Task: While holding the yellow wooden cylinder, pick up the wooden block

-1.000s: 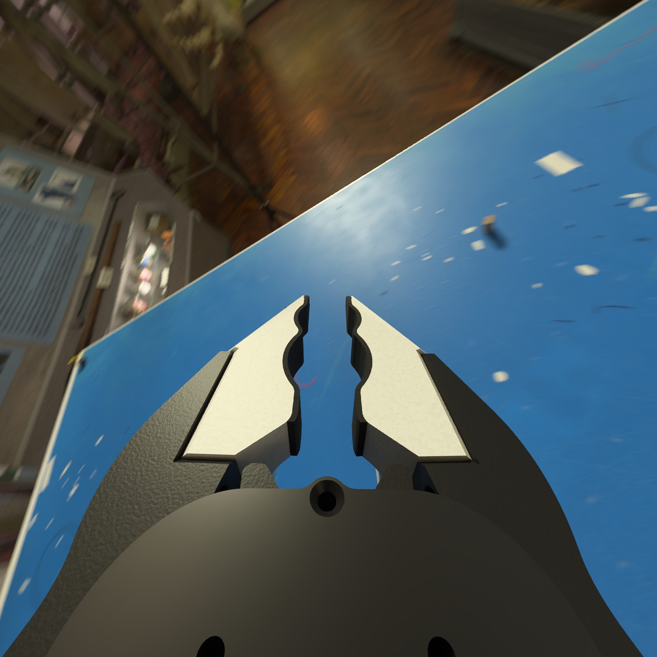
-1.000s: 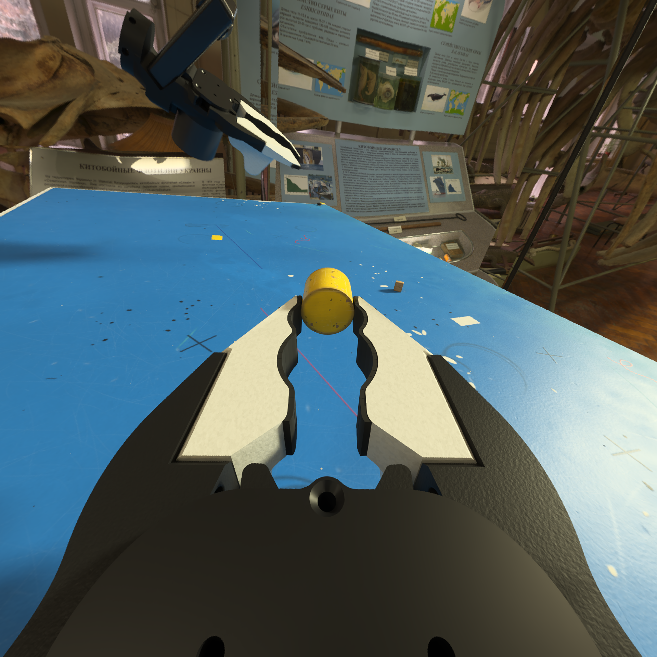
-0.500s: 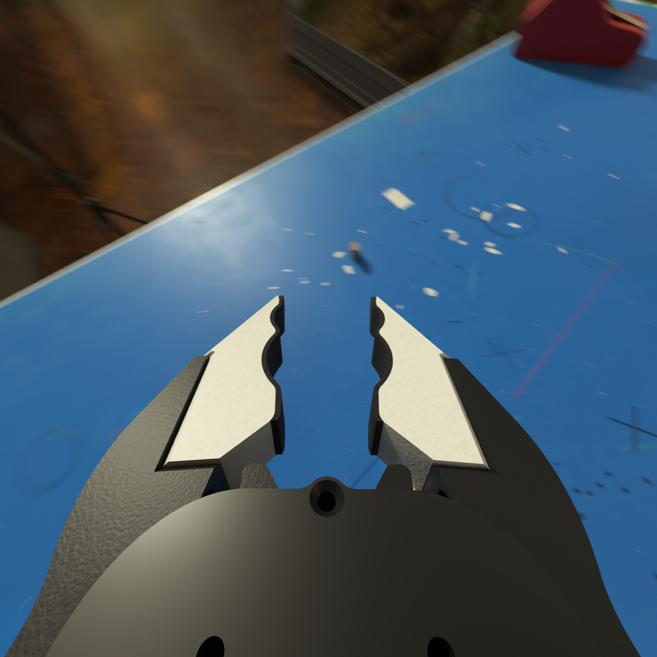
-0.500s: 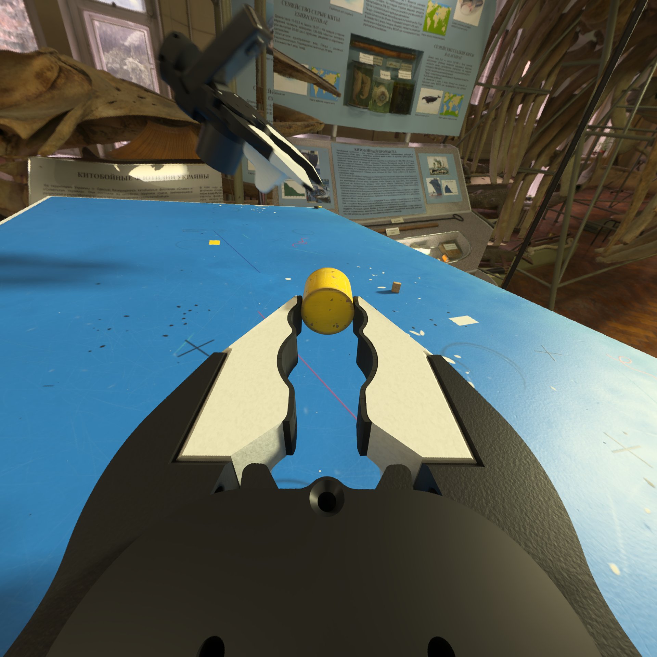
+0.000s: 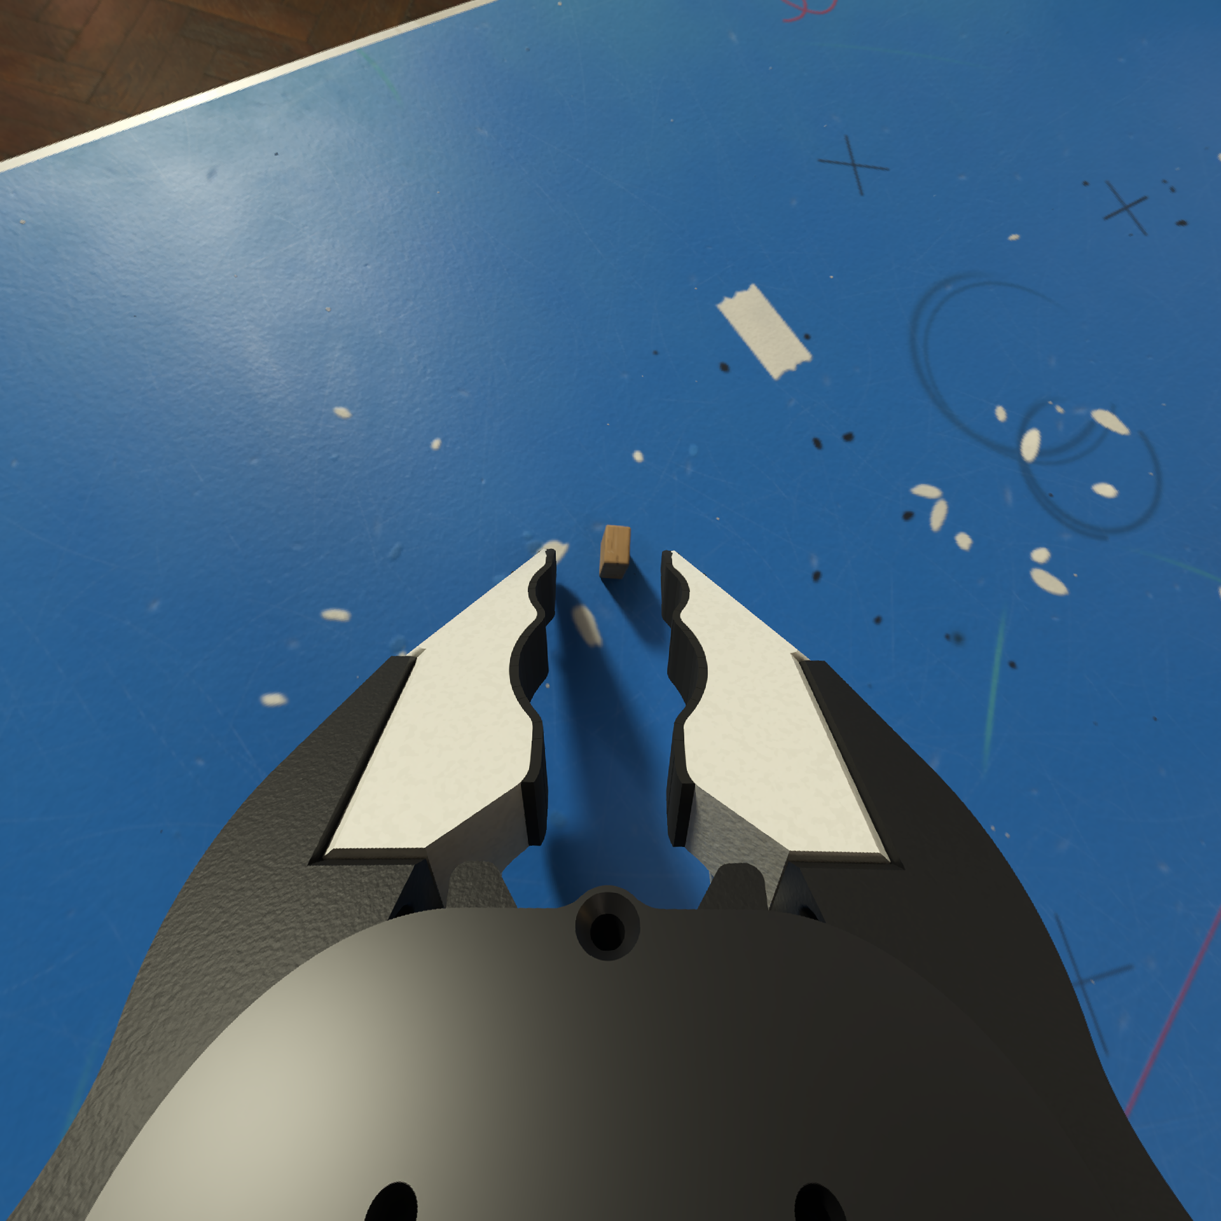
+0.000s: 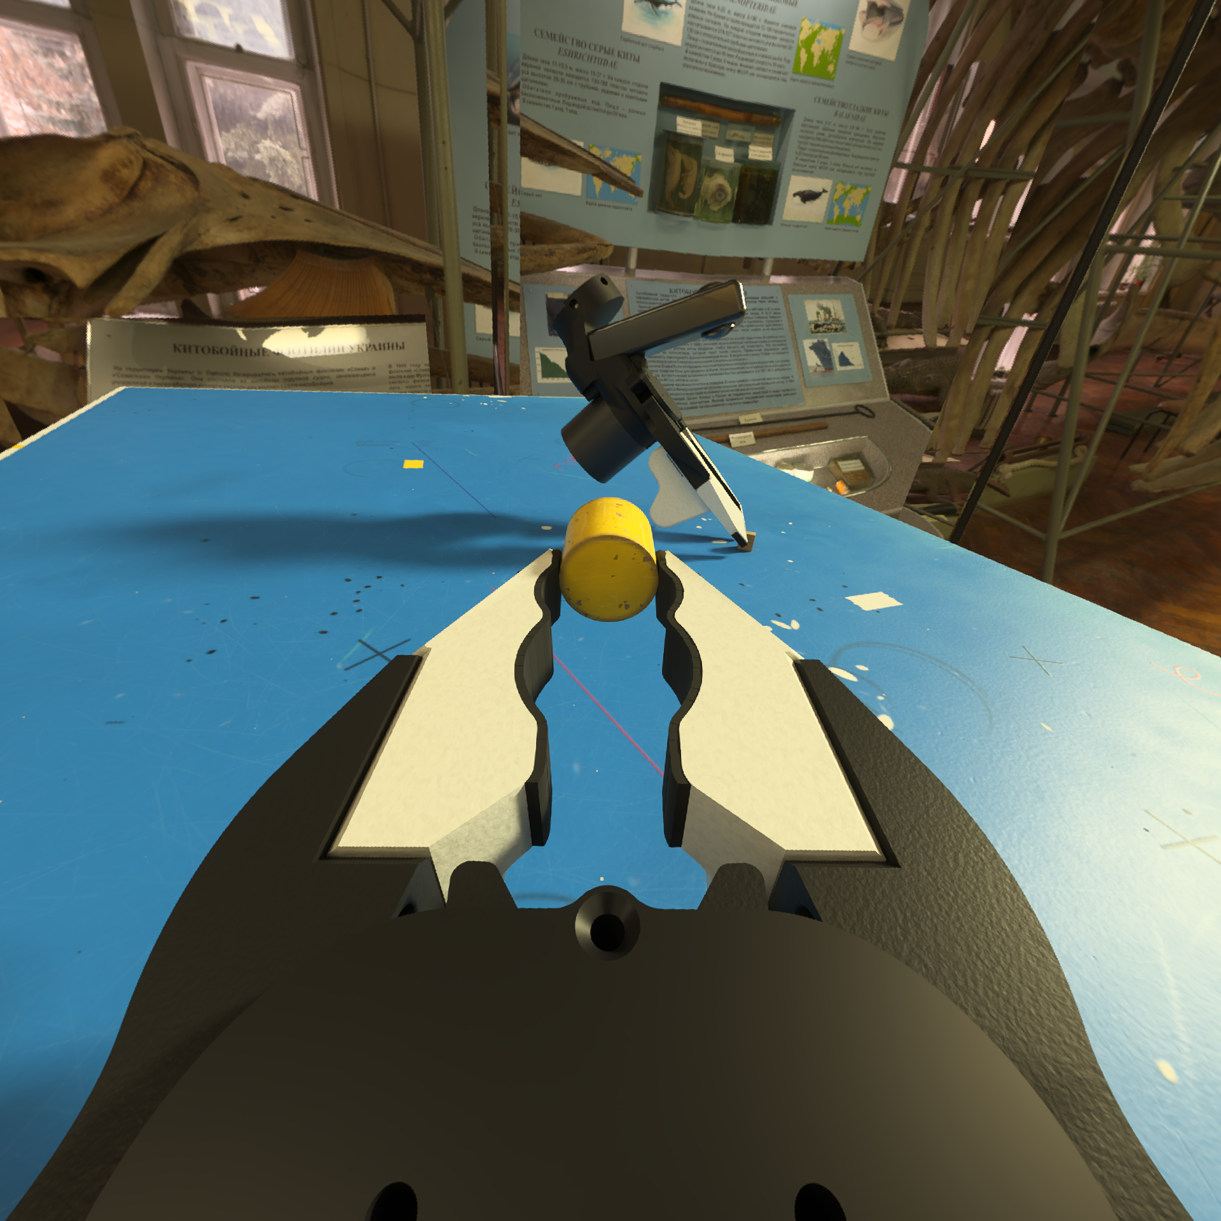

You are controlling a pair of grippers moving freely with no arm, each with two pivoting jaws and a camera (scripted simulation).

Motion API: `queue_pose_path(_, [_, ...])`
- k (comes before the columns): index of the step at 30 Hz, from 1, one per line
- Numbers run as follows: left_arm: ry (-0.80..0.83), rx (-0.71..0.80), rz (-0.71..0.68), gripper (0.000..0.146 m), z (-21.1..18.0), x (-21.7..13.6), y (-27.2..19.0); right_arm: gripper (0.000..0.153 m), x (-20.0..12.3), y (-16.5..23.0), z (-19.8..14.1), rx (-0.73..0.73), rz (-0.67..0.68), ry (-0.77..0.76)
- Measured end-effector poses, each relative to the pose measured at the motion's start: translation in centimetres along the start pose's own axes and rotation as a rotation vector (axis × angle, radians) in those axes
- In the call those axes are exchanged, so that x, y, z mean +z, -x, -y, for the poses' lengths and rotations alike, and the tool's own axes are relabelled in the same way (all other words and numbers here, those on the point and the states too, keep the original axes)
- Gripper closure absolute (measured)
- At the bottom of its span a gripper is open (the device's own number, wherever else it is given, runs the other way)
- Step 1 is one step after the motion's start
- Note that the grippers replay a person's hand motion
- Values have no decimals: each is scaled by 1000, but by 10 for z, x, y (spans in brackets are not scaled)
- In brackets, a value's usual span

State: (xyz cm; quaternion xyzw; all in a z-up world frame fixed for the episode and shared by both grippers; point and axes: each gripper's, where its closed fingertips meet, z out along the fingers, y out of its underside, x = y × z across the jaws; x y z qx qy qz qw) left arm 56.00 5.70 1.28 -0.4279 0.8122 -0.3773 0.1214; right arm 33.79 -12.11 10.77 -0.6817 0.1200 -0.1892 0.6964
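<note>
1. While its jaws pinch the short yellow wooden cylinder (image 6: pixel 608 568) by its curved sides near the fingertips, the right gripper (image 6: pixel 608 569) holds that cylinder clear of the scuffed blue tabletop (image 6: pixel 198 594).
2. In the left wrist view, the left gripper (image 5: pixel 608 554) hangs with jaws spread, pointing steeply down at the table.
3. The small tan wooden block (image 5: pixel 614 551) stands on the blue surface at 12 o'clock from the gap between the fingertips, touching neither pad.
4. From the right wrist view, the left gripper (image 6: pixel 739 534) appears at 1 o'clock beyond the cylinder, its tips down by the block (image 6: pixel 744 544); contact cannot be judged there.
5. A torn strip of white paper tape (image 5: pixel 764 330) lies at 1 o'clock, well apart from the block.
</note>
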Motion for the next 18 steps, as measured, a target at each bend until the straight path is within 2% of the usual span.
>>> queue_pose_path(4, [-2, 12, -1, 120, 2, 7, 1, 125, -1, -2, 1, 17, -1, -13])
queue_pose_path(7, [0, 38, -19, 139, 1, 8, -3, 125, -2, -4, 2, 33, -4, -24])
queue_pose_path(10, [-12, 82, 3, 139, 1, -3, -5, 125, -3, -5, 4, 48, -8, -37])
queue_pose_path(14, [-170, 119, 44, 139, 17, -50, -9, 125, -4, -6, 5, 62, -8, -44])
queue_pose_path(16, [-243, 132, 78, 139, 23, -85, -10, 125, -4, -6, 5, 63, -7, -43])
queue_pose_path(18, [-321, 154, 169, 139, 26, -125, -6, 125, -4, -6, 5, 58, -7, -43])
